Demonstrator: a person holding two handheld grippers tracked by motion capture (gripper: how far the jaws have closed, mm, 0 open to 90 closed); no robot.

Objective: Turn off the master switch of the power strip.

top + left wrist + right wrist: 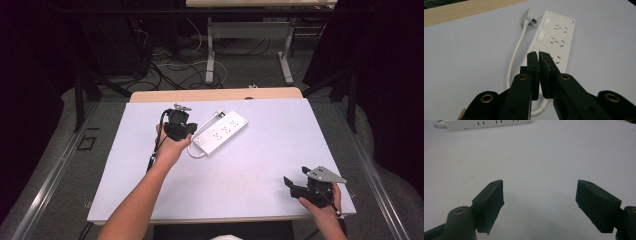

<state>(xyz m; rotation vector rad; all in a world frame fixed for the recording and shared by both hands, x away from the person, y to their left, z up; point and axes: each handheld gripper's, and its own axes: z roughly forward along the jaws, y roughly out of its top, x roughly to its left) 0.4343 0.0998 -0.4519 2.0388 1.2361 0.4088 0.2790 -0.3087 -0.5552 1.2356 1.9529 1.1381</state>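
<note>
Left gripper (539, 53) has its jaws pressed together on nothing, tips poised over the near switch of the white power strip (554, 42) at the table's middle; I read that as a closed tip for pushing a rocker. Right gripper (540, 195) rests wide open and empty near the table edge. Its view gives the strip's side; the left gripper view gives switches, sockets and plug (529, 17).

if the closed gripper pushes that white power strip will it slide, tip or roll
The power strip lies flat, long and low on the smooth table, so it would likely slide or pivot, not tip or roll. Its cord curves loosely, so it probably flops and drags behind.
</note>
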